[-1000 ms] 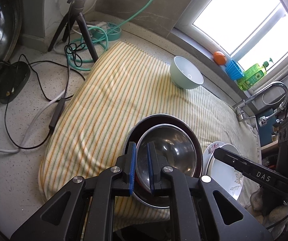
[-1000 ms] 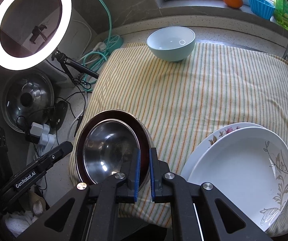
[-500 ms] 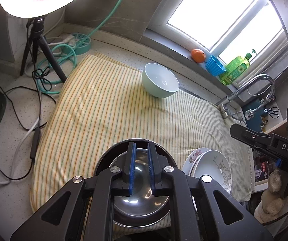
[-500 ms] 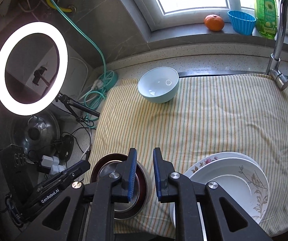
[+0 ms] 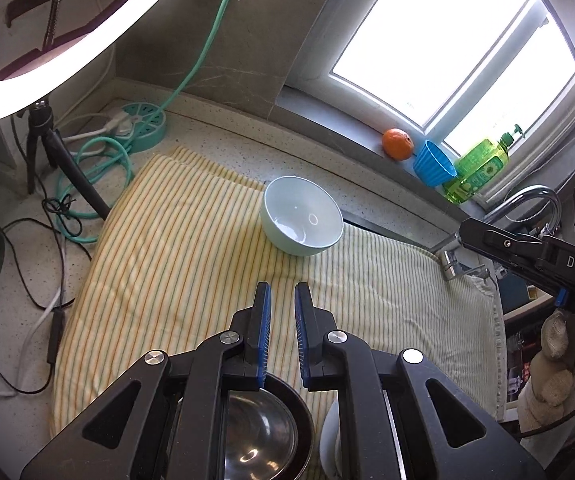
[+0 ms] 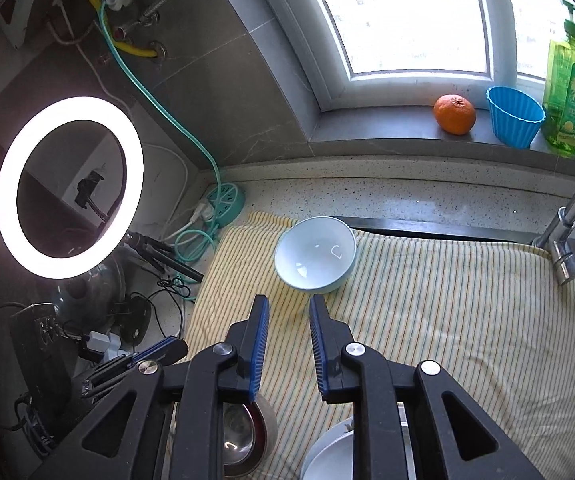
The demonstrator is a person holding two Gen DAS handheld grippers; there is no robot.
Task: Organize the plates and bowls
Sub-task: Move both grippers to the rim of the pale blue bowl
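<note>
Grippers lifted off the nested bowls.
Left gripper (image 5: 283,304) was nearly closed and empty; right gripper (image 6: 289,312) had just been opening, empty, facing blue bowl (image 6: 315,254) at 12 o'clock, likely next.

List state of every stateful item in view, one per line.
left tongs: nearly shut, empty
right tongs: just been opening, empty
pale blue bowl: upright, empty, alone on striped cloth
steel bowl: nested in dark bowl
ring light: on
</note>
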